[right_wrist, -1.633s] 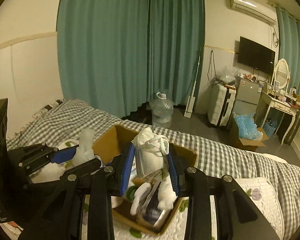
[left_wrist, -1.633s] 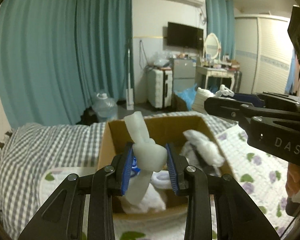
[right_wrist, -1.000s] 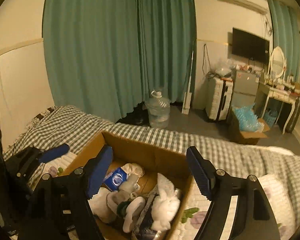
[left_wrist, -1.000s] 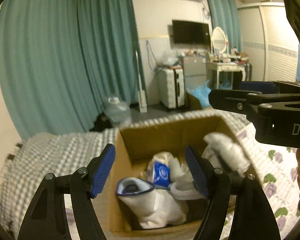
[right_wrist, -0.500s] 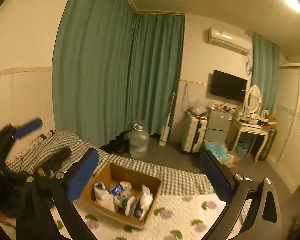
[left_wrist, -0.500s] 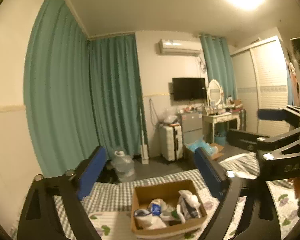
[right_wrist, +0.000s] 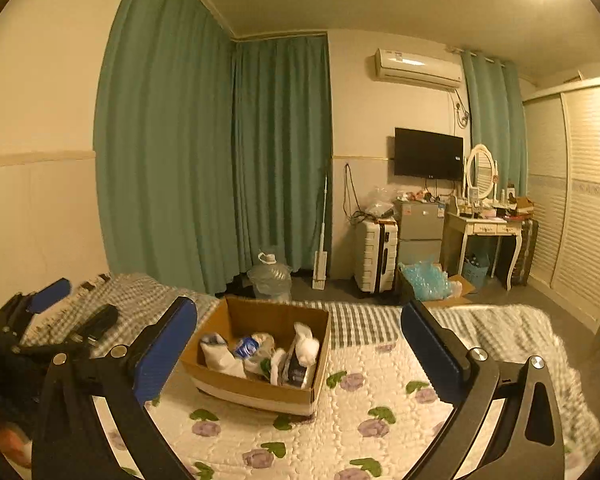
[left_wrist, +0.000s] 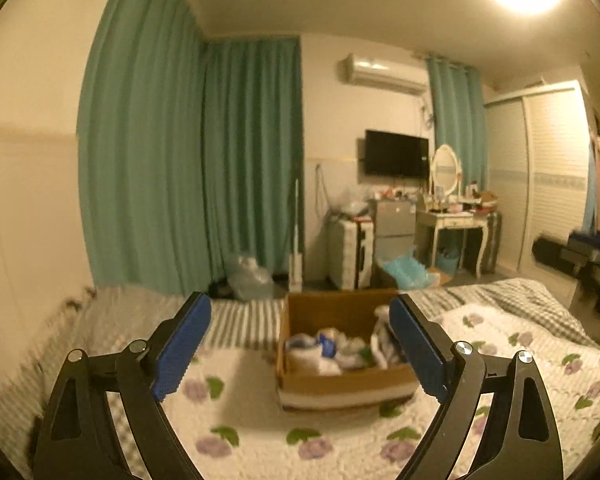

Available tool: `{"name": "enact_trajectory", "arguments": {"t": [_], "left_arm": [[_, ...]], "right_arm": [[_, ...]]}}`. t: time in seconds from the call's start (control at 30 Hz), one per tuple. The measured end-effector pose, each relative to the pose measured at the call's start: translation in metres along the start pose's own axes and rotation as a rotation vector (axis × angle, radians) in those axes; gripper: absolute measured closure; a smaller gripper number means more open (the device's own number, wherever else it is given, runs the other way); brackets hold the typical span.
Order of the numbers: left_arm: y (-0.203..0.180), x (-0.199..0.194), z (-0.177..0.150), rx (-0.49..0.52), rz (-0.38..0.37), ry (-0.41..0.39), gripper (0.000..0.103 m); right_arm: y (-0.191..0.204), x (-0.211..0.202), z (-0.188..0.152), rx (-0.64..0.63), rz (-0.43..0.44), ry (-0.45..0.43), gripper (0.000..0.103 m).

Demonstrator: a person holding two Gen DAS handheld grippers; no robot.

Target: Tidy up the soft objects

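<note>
A cardboard box (left_wrist: 342, 386) sits on the bed and holds several white and blue soft items (left_wrist: 332, 350). It also shows in the right wrist view (right_wrist: 256, 390), with the soft items (right_wrist: 260, 354) inside. My left gripper (left_wrist: 300, 320) is open and empty, held back from and above the box. My right gripper (right_wrist: 300, 320) is open and empty, likewise back from the box. The left gripper also appears at the left edge of the right wrist view (right_wrist: 64, 312). The right gripper shows at the right edge of the left wrist view (left_wrist: 572, 254).
The bed has a white quilt with purple flowers (right_wrist: 360, 428) and a grey checked blanket (right_wrist: 364, 320) behind it. Beyond the bed stand teal curtains (right_wrist: 220, 168), a water jug (right_wrist: 270, 280), a white suitcase (right_wrist: 374, 256), a dressing table (right_wrist: 484, 228) and a wardrobe (right_wrist: 580, 200).
Both grippers let go of their soft items into the box, opened wide, and pulled up and back. The box now looks small and far.
</note>
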State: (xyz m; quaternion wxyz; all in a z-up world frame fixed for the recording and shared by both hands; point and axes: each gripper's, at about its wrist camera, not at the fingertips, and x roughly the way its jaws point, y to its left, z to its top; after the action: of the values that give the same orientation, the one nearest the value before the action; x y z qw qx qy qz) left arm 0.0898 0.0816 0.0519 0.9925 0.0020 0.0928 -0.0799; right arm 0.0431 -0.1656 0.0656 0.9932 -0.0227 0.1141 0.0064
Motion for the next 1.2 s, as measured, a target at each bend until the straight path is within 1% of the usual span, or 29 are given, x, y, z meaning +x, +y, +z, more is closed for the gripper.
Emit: {"name": "enact_trajectory", "arguments": {"t": [0.07, 0.13, 0.2, 0.27, 0.43, 0.77, 1.2], "left_arm": [[0.004, 0.007, -0.017, -0.012, -0.009, 0.034, 0.011], [0.002, 0.015, -0.025, 0.011, -0.001, 0.063, 0.011], [-0.003, 0.013, -0.031, 0.032, 0.003, 0.072, 0.011], [-0.007, 0.016, -0.032, 0.03, -0.009, 0.087, 0.011], [-0.004, 0.01, -0.034, 0.015, -0.002, 0.1, 0.011], [-0.001, 0.016, -0.042, 0.006, 0.025, 0.12, 0.011], [0.001, 0.016, -0.045, 0.008, 0.043, 0.119, 0.011]], "right_arm": [[0.004, 0.022, -0.021, -0.012, -0.004, 0.039, 0.0], [0.006, 0.044, -0.041, -0.006, -0.01, 0.109, 0.0], [0.004, 0.054, -0.051, 0.013, -0.014, 0.148, 0.0], [0.003, 0.057, -0.056, 0.027, -0.019, 0.165, 0.0], [-0.002, 0.056, -0.051, 0.045, -0.028, 0.161, 0.0], [-0.001, 0.056, -0.049, 0.053, -0.033, 0.161, 0.0], [-0.001, 0.058, -0.051, 0.055, -0.035, 0.168, 0.0]]}}
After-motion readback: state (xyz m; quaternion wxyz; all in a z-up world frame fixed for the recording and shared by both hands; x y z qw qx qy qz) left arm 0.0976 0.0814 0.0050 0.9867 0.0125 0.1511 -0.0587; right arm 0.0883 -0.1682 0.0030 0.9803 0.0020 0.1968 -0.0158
